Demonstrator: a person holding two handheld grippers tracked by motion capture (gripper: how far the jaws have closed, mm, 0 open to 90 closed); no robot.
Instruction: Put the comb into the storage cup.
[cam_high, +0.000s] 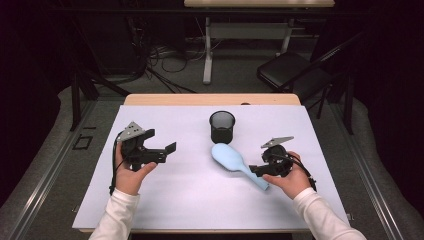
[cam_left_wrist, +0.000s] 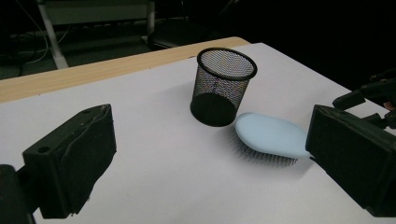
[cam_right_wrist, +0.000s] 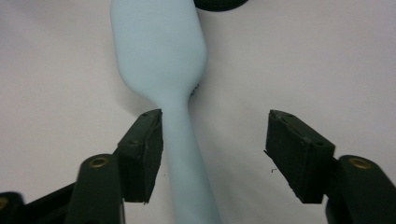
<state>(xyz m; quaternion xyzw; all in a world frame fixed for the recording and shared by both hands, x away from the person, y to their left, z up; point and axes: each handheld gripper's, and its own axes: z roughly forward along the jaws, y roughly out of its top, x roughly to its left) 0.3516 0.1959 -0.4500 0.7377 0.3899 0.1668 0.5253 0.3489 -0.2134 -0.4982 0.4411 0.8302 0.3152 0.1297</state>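
The white table (cam_high: 165, 200) bears a black mesh cup (cam_left_wrist: 223, 86) beyond the jaws, and just beside it lies the pale blue hairbrush (cam_right_wrist: 161, 51), bristles down. Its handle runs between the right gripper's (cam_right_wrist: 215, 154) spread jaws, against one pad and clear of the other. The left gripper (cam_left_wrist: 210, 163) hangs well apart from the hairbrush, jaws wide with nothing between them.

Two black claws, one per hand. Left claw (cam_high: 159, 148): matte black body, grey three-cornered plate on top, black cable trailing down past the wrist. Right claw (cam_high: 254, 170): same black build, grey plate, cable looping over the hand. Blocky black pads (cam_right_wrist: 142, 154) with small holes in their ends, edges a little worn. Rounded black arms behind them, each with a brass-coloured screw (cam_right_wrist: 99, 162). White long sleeves (cam_high: 116, 216) on both forearms, cuffs at the wrists.
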